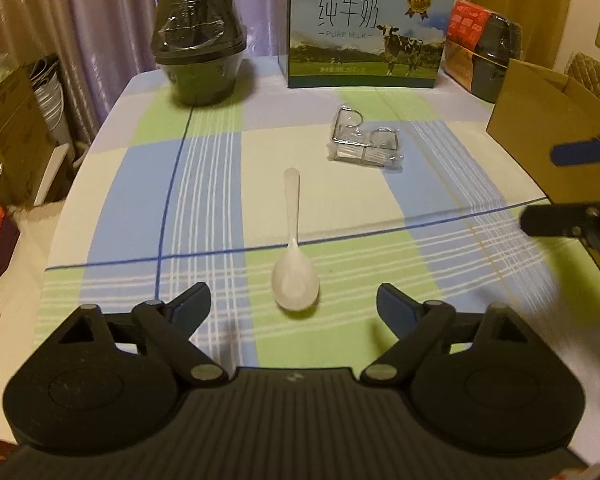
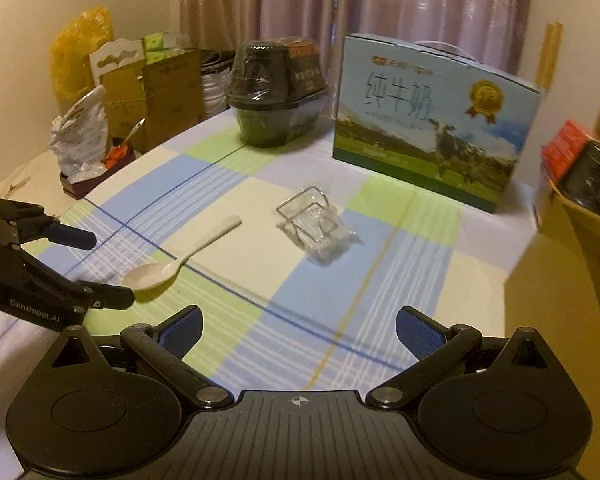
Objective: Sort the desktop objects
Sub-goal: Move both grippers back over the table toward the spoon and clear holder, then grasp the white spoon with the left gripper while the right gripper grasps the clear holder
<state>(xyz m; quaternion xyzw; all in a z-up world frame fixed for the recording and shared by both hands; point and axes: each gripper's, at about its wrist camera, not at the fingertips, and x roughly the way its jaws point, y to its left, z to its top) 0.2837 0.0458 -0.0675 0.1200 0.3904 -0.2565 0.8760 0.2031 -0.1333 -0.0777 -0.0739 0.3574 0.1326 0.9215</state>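
A white plastic spoon lies on the checked tablecloth, bowl toward me, handle pointing away. My left gripper is open and empty, its jaws standing either side of the spoon's bowl, just short of it. A wire rack wrapped in clear plastic lies beyond the spoon. In the right wrist view the spoon is at the left, the wrapped rack in the middle. My right gripper is open and empty, hovering over the cloth. The left gripper shows there too, open beside the spoon.
A black wrapped bowl and a blue milk carton box stand at the back of the table. A red-and-black package and an open cardboard box are at the right. Boxes and bags crowd the left beyond the table.
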